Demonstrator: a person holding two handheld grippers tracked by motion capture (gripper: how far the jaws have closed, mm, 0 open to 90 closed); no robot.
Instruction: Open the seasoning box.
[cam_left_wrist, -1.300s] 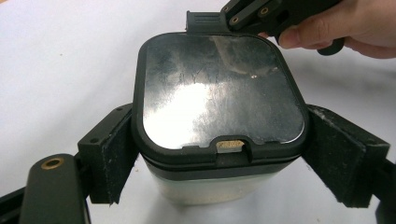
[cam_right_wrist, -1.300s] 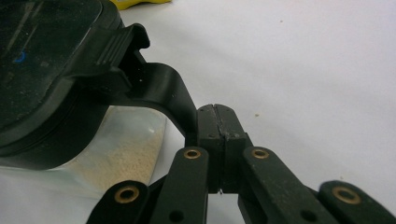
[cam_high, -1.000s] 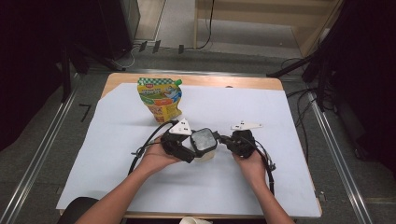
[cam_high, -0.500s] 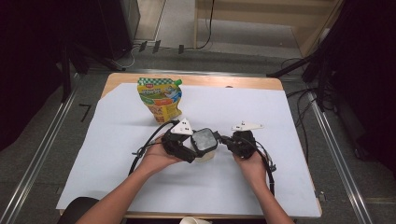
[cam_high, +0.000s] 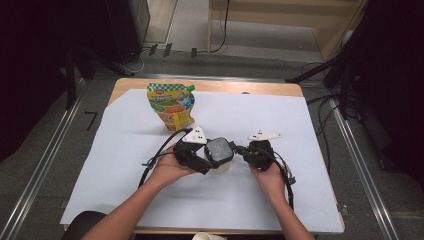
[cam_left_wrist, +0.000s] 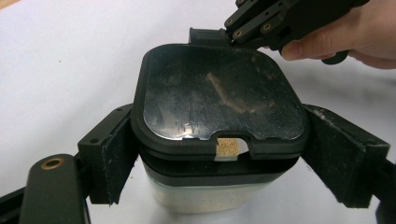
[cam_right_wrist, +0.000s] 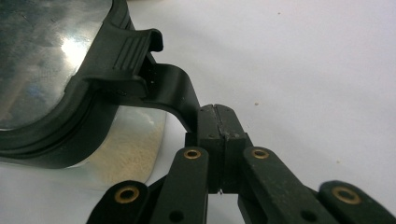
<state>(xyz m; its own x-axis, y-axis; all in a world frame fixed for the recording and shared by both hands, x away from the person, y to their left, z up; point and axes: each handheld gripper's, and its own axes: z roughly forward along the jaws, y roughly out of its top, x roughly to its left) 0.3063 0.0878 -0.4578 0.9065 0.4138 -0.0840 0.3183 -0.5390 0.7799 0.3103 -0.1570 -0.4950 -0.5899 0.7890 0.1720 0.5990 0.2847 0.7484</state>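
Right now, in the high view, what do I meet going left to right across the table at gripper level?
Left hand → left gripper → container → right gripper → right hand.

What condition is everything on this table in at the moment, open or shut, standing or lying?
container: upright, clamped at its sides
lid: on the container, closed
latch: at the lid's edge, pinched
left gripper: shut on the container
right gripper: shut on the latch's tab
pouch: standing upright, untouched
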